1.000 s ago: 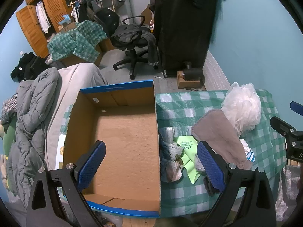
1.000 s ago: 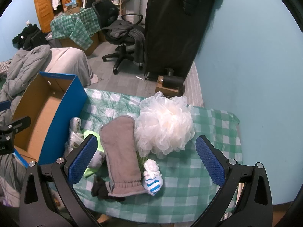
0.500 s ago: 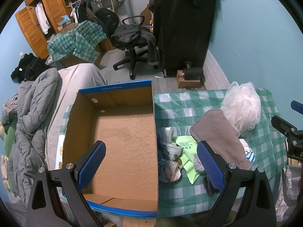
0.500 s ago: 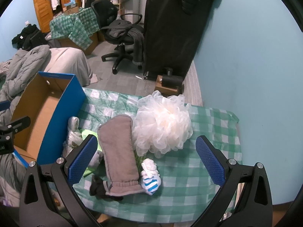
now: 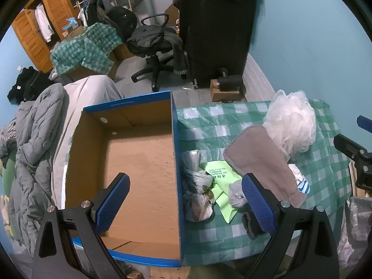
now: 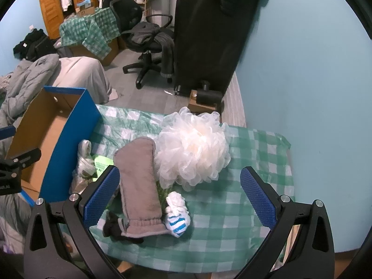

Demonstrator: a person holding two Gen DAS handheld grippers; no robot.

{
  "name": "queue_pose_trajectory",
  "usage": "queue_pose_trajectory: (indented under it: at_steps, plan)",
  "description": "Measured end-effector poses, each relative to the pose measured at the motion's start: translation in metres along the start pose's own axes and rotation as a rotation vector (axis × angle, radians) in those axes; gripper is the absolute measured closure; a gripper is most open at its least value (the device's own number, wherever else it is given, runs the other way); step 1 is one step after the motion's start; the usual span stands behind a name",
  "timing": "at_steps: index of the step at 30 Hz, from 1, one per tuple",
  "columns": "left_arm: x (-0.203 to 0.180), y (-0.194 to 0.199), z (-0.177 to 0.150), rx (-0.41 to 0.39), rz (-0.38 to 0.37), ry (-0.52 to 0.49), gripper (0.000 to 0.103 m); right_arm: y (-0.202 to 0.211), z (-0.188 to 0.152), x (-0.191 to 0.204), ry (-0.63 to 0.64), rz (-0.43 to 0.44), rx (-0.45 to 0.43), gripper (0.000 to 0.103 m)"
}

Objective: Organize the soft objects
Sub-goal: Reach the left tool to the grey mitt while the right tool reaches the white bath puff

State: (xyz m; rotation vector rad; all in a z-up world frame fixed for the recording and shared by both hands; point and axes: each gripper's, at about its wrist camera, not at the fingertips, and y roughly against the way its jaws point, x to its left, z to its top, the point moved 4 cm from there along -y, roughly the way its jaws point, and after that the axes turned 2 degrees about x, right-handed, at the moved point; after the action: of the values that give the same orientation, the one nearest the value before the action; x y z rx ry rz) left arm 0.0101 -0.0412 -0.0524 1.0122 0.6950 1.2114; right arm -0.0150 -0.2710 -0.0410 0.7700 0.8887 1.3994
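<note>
Left wrist view: left gripper (image 5: 184, 205) spread wide, holding nothing, hovering above the right wall of the cardboard box (image 5: 175, 153), one blue pad over the bare box floor, the other over the pile of soft things. Box open at the top, blue outside, set flush against the left edge of the checked tablecloth (image 5: 209, 121), likely so that items need only a short carry over the wall. Nothing inside the box yet, so sorting judged barely begun. Just beside the box wall: crumpled plastic bags (image 5: 196, 186), touching a lime green sheet (image 5: 219, 181). Further right, a grey mitt (image 5: 260, 162) lying over the green sheet, with a white mesh bath pouf (image 5: 291, 123) behind it, touching its rounded end. Striped sock (image 5: 302, 183) peeking out past the mitt's cuff. Right gripper's black frame visible at the right edge.

Right wrist view: right gripper (image 6: 179, 200) also wide and empty, framing the mitt (image 6: 139, 176) and the sock (image 6: 177, 216) between its pads, a stance that suggests one of these as the first pick. Pouf (image 6: 193, 151) beyond, resting on the cloth (image 6: 255, 162) and pressed against the mitt's tip. Dark small cloth (image 6: 111, 226) tucked at the mitt's cuff, near the table's front edge. Bags (image 6: 82, 162) wedged against the blue box side (image 6: 69, 148). Overlapping pile, so lifting the mitt could drag its neighbours along.
</note>
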Motion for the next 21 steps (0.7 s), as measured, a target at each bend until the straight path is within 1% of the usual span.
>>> queue_pose_trajectory:
  at_steps: [7, 10, 15, 21]
  plan:
    - [-0.017, -0.014, 0.007, 0.002, -0.01, -0.024, 0.005, -0.019, -0.003, -0.015, 0.001, 0.01, 0.035, 0.001]
    - [-0.026, -0.024, 0.013, 0.018, -0.009, -0.044, 0.005, -0.028, -0.002, -0.022, 0.009, 0.003, 0.049, 0.001]
    - [-0.041, -0.038, 0.02, 0.044, -0.032, -0.043, 0.005, -0.046, 0.003, -0.034, 0.038, -0.008, 0.072, 0.001]
    - [-0.06, -0.057, 0.027, 0.078, -0.048, -0.035, 0.005, -0.069, 0.014, -0.043, 0.049, 0.02, 0.093, 0.001]
